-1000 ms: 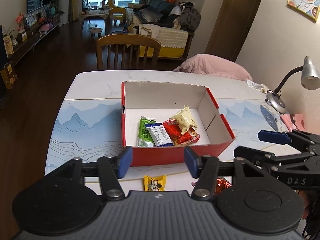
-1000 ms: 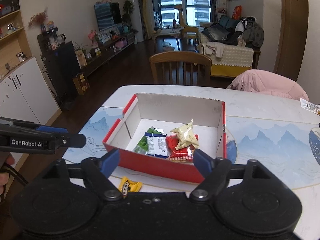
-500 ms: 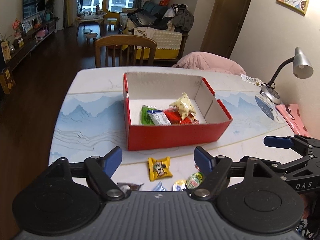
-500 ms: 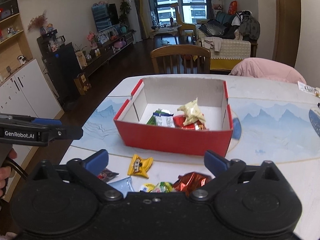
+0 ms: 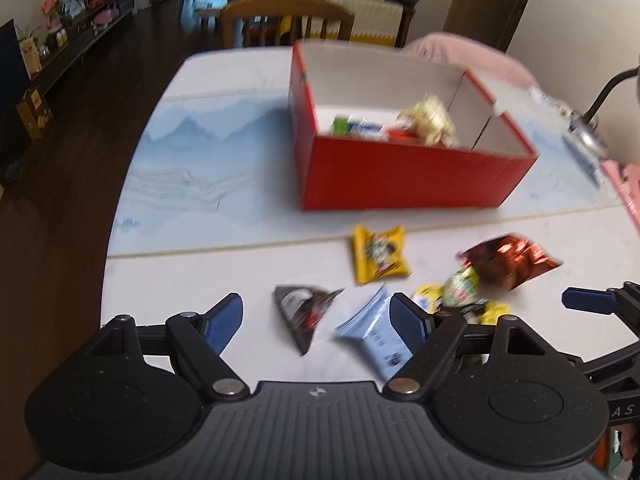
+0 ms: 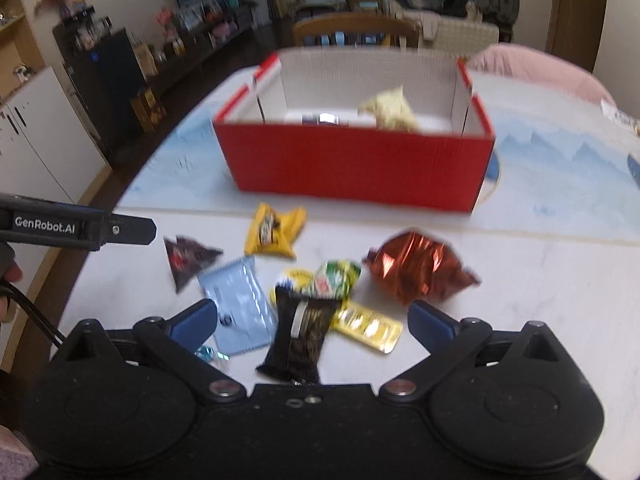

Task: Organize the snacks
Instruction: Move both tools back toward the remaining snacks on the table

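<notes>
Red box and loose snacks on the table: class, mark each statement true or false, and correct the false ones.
1. The red box already holds some snacks. True.
2. The yellow packet lies inside the box. False: it lies on the table in front of the box.
3. The left gripper is clamped on the black triangular packet. False: it is open, and nothing is gripped.
4. The copper foil bag lies outside the box. True.
5. The right gripper holds the black packet. False: its jaws are closing slightly, clear of the packet between them.

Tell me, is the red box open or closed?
Open. The red box has no lid on top; its white inner walls and the snack packets inside show from above.
</notes>
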Demonstrator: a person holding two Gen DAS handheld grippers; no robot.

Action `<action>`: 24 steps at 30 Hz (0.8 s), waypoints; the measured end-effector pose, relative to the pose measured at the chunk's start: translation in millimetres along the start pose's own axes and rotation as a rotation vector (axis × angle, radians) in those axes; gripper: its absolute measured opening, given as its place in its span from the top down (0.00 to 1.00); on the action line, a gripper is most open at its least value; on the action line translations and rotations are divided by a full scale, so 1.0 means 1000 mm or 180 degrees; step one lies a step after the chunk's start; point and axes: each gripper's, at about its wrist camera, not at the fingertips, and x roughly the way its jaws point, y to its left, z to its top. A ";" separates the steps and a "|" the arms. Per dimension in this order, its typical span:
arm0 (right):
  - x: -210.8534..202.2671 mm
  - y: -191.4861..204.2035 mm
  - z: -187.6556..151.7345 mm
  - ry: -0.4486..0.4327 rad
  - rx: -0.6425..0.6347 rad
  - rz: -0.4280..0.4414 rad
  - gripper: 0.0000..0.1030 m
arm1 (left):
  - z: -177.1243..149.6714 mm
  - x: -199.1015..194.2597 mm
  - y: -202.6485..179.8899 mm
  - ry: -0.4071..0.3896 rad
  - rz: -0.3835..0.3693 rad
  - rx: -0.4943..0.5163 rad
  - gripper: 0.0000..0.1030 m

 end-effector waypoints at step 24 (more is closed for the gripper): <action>0.062 0.008 -0.003 0.0483 0.0061 0.0100 0.30 | 0.007 0.081 0.025 0.0466 -0.0030 -0.0052 0.32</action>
